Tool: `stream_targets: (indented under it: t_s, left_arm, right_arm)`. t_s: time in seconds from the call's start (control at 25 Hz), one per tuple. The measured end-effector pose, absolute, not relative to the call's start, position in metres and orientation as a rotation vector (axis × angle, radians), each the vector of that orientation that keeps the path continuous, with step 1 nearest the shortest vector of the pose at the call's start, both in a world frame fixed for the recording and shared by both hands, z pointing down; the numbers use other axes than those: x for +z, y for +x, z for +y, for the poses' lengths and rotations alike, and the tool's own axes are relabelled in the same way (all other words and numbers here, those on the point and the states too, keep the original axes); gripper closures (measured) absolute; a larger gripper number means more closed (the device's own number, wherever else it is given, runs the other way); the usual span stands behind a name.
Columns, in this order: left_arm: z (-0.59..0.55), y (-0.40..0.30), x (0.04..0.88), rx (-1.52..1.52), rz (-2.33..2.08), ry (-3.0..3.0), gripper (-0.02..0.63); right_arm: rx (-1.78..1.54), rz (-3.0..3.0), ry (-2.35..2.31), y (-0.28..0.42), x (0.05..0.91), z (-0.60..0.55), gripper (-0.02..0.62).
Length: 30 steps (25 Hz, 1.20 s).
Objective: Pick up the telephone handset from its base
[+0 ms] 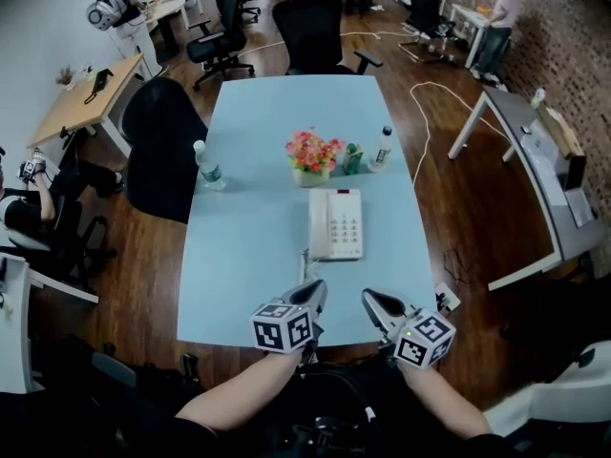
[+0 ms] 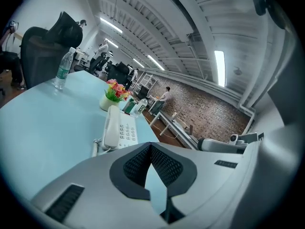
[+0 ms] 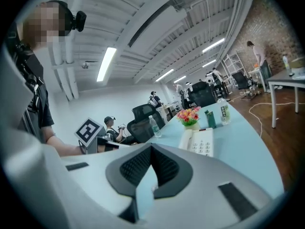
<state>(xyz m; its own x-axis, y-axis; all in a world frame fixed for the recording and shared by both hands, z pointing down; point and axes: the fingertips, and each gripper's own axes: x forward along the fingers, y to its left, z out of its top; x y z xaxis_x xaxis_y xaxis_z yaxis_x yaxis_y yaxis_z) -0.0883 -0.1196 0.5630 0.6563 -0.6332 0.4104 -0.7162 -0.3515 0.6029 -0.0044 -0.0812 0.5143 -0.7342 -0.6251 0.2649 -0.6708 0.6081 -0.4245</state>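
At the near edge of the pale blue table (image 1: 239,256), we hold two grippers side by side, both pointing ahead. Our left gripper (image 1: 313,289) has its jaws pressed together, with nothing between them. Our right gripper (image 1: 370,299) is also closed and empty.

Ahead of both tips, apart from them, sits a cream telephone (image 1: 336,223). Its handset (image 1: 319,223) lies in the cradle along the base's left side, more in line with the left gripper. A coiled cord (image 1: 305,260) trails from the handset's near end toward us. Beyond the phone stand a pot of flowers (image 1: 312,156), a small green container (image 1: 353,158) and a clear bottle (image 1: 382,148). Far off to the left is a water bottle (image 1: 208,165).

We judge the handset to be light, rigid, smooth plastic that could slip. Its narrow middle bar looks like the best place to grip once the jaws open. The cord may tug, and the base may drag.
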Motion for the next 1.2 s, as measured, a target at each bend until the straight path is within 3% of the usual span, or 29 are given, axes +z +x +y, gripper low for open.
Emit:
stream_targets:
  t_s: [0.52, 0.84, 0.88, 0.92, 1.0, 1.12, 1.2]
  left_arm:
    - [-0.202, -0.105, 0.564, 0.047, -1.311, 2.040, 0.606]
    - [-0.270, -0.102, 0.576, 0.257, -1.492, 2.100, 0.603]
    - [-0.279, -0.101, 0.582, 0.288, -1.498, 2.094, 0.559]
    - [-0.287, -0.100, 0.589, 0.324, -1.500, 2.082, 0.468]
    - [-0.300, -0.099, 0.604, 0.400, -1.504, 2.054, 0.452]
    - [-0.322, -0.098, 0.625, 0.501, -1.517, 2.024, 0.354]
    - [-0.338, -0.095, 0.636, 0.545, -1.509, 2.016, 0.347]
  right_arm:
    - [0.734, -2.760, 0.918, 0.010, 0.501, -0.157, 0.577]
    - [0.745, -2.859, 0.785, 0.004, 0.491, -0.198, 0.577]
    - [0.742, -2.863, 0.778, 0.005, 0.492, -0.200, 0.577]
    - [0.743, -2.864, 0.775, 0.005, 0.495, -0.201, 0.577]
    - [0.763, -2.867, 0.776, 0.007, 0.500, -0.203, 0.577]
    - [0.793, -2.877, 0.804, 0.013, 0.503, -0.207, 0.577]
    - [0.801, -2.882, 0.831, 0.018, 0.503, -0.212, 0.577]
